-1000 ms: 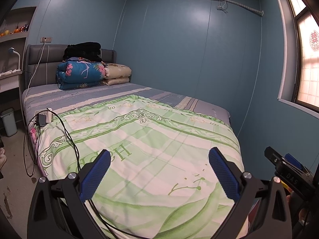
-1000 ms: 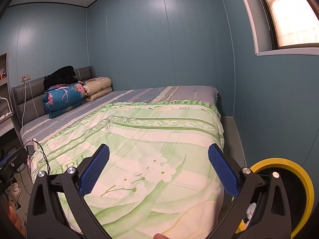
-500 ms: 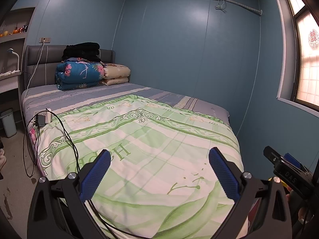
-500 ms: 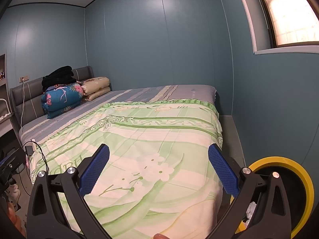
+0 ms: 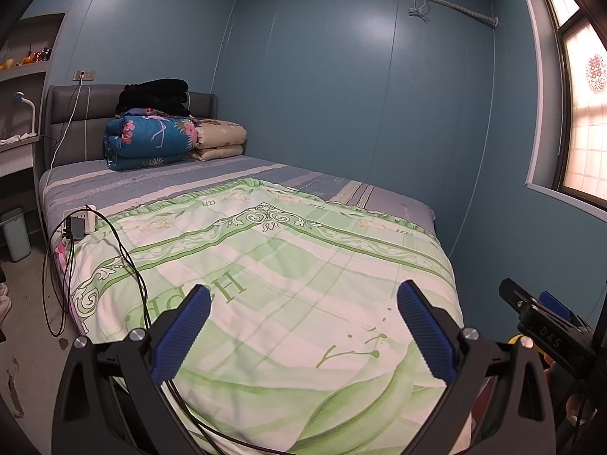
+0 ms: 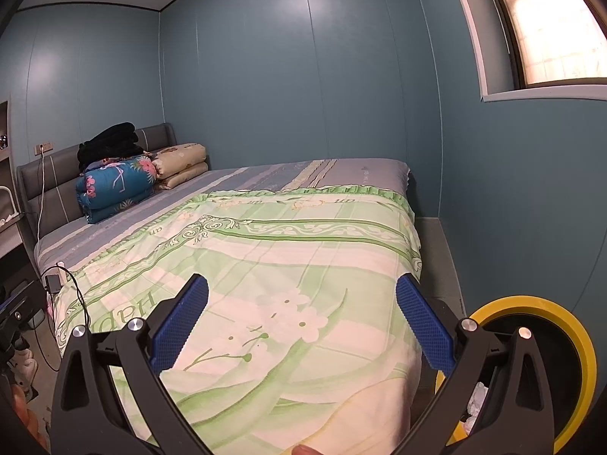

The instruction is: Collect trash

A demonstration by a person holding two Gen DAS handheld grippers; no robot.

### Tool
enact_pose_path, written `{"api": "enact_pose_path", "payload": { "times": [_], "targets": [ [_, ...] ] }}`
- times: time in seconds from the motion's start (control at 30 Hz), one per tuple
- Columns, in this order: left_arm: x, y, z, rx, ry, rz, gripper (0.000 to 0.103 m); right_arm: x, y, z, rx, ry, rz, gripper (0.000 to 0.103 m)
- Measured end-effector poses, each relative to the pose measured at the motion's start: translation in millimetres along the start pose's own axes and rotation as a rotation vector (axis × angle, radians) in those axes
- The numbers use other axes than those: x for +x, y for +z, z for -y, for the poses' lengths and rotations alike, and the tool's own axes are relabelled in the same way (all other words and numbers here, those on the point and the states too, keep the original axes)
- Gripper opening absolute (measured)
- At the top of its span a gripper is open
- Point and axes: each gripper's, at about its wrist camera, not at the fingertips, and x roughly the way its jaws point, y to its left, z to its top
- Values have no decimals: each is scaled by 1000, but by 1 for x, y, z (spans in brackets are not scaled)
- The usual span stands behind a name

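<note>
Both the left gripper (image 5: pixel 303 326) and right gripper (image 6: pixel 301 320) hover with jaws spread wide and empty above the near end of the bed (image 5: pixel 273 265). A yellow-rimmed trash bin (image 6: pixel 569 326) holding white scraps sits at the near right. A black cable (image 5: pixel 129 265) trails across the bed's left side.

A round bin with a thick yellow rim (image 6: pixel 546 307) and a dark inside is standing upright on the floor just beside the foot corner of the bed (image 6: pixel 303 265), on the window side. White crumpled trash (image 6: pixel 478 398) is lying inside it, low against the near wall. A small pale lidded bin (image 5: pixel 15 233) is standing upright on the floor at the bed's opposite side, near the headboard end.
</note>
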Motion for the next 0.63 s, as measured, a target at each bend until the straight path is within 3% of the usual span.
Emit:
{"api": "enact_pose_path", "payload": {
  "times": [0.63],
  "targets": [
    [2,-1,1,6,0,-5,95,0,-2,2,11,-10,-6,95]
  ]
}}
